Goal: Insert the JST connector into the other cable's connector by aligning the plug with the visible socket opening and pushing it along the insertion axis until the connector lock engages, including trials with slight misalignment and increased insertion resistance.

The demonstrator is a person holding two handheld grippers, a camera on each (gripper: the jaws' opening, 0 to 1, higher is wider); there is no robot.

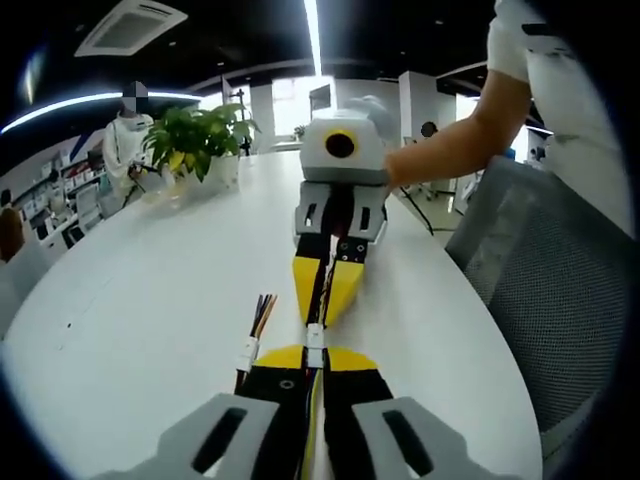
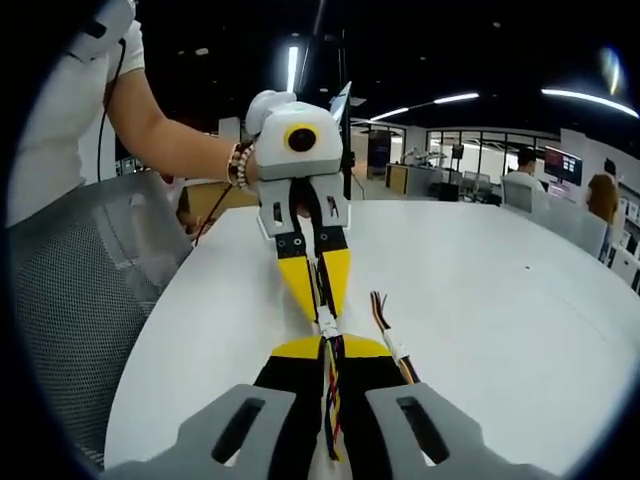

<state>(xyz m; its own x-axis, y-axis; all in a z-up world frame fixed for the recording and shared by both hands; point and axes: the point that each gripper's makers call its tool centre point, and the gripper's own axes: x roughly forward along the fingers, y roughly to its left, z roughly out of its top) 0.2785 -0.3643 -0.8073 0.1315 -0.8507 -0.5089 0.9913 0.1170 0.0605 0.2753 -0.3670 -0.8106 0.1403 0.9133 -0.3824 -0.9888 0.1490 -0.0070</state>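
White connector pair (image 1: 315, 335) sits mid-gap between two nose-to-nose grippers, above white table (image 1: 150, 300). Left gripper (image 1: 314, 362) clamped on its cable; right gripper (image 2: 329, 352) clamped on the other. Spare cable (image 1: 253, 340) lies on table just beside connector pair. Lock state unreadable, housings too small. Risk: off-axis push under resistance could jam plug or bend pins; cable may slip through jaws.
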